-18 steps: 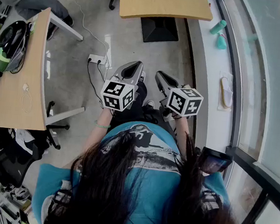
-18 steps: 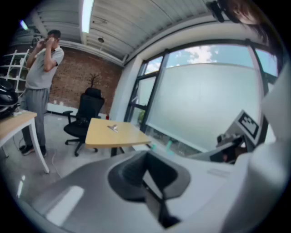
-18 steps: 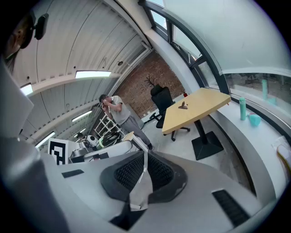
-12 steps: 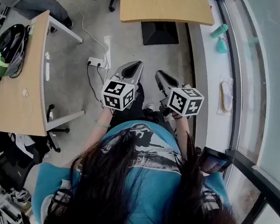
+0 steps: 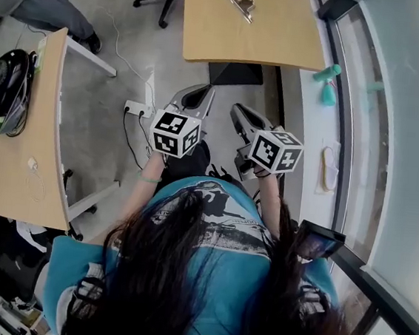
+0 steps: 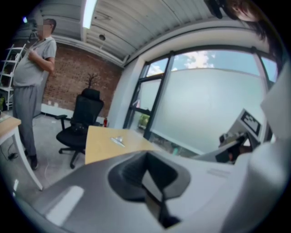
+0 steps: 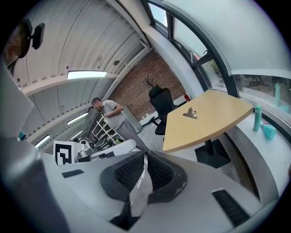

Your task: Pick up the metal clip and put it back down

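Since the earlier frames the head view has swung forward, so more of the wooden table shows and the metal clip has come fully into sight. Both grippers sit slightly higher in the picture, held close to the person's body over the floor.

The clip lies flat on the tabletop, well back from the near edge and roughly mid-width, untouched and alone on the wood. The left gripper has its jaws together with nothing between them. The right gripper is likewise closed and empty, its ribbed pads meeting. Both point toward the table but stay well short of its near edge.

The task appears to be at the approach step, with the pick-up not yet begun. The next move probably calls for carrying one gripper forward over the near edge, opening its jaws, lowering them either side of the clip and closing.
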Demonstrator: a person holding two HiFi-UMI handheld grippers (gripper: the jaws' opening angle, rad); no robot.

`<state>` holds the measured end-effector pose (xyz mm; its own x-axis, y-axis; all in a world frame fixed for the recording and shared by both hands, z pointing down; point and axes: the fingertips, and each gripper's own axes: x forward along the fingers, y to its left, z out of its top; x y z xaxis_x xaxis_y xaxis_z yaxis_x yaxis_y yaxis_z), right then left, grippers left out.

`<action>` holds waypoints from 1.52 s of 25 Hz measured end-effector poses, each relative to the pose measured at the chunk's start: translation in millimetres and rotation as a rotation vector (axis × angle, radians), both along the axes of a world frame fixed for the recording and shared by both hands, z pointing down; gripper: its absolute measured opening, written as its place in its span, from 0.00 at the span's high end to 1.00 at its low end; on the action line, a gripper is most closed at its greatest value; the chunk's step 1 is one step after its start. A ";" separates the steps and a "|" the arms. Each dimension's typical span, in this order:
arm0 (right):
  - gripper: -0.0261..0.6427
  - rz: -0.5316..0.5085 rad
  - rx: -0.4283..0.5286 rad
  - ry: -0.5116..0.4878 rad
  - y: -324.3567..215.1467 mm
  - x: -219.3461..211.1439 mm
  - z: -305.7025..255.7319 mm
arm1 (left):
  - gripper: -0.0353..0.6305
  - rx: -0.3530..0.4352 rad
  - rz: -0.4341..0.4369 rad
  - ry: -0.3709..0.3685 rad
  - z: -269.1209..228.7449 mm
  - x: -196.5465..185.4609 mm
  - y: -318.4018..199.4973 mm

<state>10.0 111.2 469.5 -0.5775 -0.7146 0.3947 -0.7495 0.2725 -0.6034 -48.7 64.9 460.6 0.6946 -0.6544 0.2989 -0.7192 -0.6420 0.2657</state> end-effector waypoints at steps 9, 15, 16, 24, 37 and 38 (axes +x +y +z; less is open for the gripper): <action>0.91 0.033 -0.026 0.014 -100.0 -36.4 1.2 | 0.94 -0.013 0.026 0.026 -0.3 -37.0 -99.0; 0.91 0.081 -0.053 0.026 -127.9 -32.9 6.3 | 0.94 -0.042 0.051 0.046 5.7 -39.9 -131.8; 0.91 0.092 -0.057 0.028 -130.8 -28.9 7.1 | 0.94 -0.046 0.057 0.049 6.5 -37.1 -134.9; 0.91 0.107 -0.075 0.026 -168.3 -11.2 13.6 | 0.94 -0.068 0.070 0.050 15.4 -22.6 -167.6; 0.91 0.019 -0.065 0.057 -299.7 33.1 30.5 | 0.94 -0.076 -0.055 0.069 19.2 0.7 -278.5; 0.91 0.013 -0.068 0.061 -310.3 38.9 32.6 | 0.94 -0.076 -0.058 0.068 19.0 6.8 -288.1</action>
<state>48.9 -199.1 502.1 -0.5419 -0.6920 0.4769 -0.7887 0.2226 -0.5731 -41.8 -223.2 479.6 0.6767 -0.6711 0.3029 -0.7331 -0.5762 0.3614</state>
